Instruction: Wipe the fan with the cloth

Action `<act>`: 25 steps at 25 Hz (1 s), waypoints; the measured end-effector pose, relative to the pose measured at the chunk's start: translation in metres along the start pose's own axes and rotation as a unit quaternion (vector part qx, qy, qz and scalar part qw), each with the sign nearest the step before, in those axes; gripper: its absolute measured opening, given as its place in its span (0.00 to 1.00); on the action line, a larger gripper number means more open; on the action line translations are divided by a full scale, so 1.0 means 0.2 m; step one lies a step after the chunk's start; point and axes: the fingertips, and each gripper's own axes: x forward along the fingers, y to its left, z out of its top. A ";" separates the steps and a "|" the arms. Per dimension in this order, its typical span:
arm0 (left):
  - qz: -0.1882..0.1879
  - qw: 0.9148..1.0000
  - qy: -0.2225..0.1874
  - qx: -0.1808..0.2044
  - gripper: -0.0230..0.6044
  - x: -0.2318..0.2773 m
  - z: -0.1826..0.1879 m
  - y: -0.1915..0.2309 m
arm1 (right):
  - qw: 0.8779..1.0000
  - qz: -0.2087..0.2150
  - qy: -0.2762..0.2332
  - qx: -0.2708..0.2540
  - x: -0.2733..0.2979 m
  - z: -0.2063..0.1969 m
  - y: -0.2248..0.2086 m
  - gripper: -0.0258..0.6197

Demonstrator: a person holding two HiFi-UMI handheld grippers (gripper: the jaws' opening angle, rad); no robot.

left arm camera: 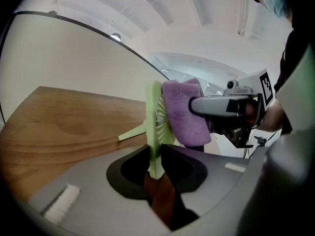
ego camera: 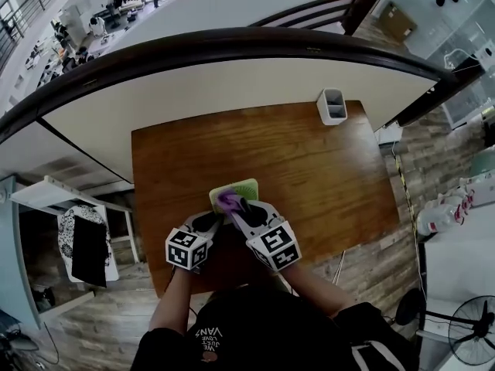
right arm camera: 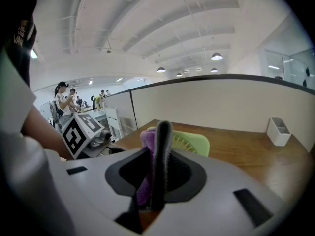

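Note:
A small light-green fan (ego camera: 246,187) stands on edge near the front of the wooden table (ego camera: 309,168). In the left gripper view its frame (left arm camera: 154,122) is seen edge-on, its lower rim pinched between the jaws of my left gripper (left arm camera: 156,168). My right gripper (ego camera: 236,207) is shut on a purple cloth (ego camera: 227,200), which lies against the fan's grille (left arm camera: 162,117). The cloth (left arm camera: 184,112) hangs from the right fingers (left arm camera: 216,105). From the right gripper view, the cloth (right arm camera: 146,137) sits between the jaws of my right gripper (right arm camera: 156,136), with the fan (right arm camera: 194,142) just beyond. The left gripper (ego camera: 210,221) is to the cloth's left.
A white pen holder (ego camera: 332,106) stands at the table's far right corner. A curved white partition (ego camera: 232,76) runs behind the table. On the floor to the left is a white rack with a dark garment (ego camera: 85,242); a floor fan (ego camera: 472,327) stands at the right.

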 end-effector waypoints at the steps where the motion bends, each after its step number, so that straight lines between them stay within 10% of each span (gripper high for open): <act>1: -0.001 1.000 0.001 0.001 0.17 0.00 0.00 0.00 | 1.000 -0.008 0.000 0.005 -0.02 -0.01 -0.03 0.17; 16: -0.007 1.000 0.004 0.001 0.17 0.01 0.00 -0.01 | 0.987 -0.144 0.004 0.077 -0.27 -0.17 -0.47 0.17; 25: 0.028 0.999 -0.024 0.002 0.21 -0.04 0.03 0.01 | 0.995 -0.083 -0.012 0.056 -0.23 -0.13 -0.19 0.17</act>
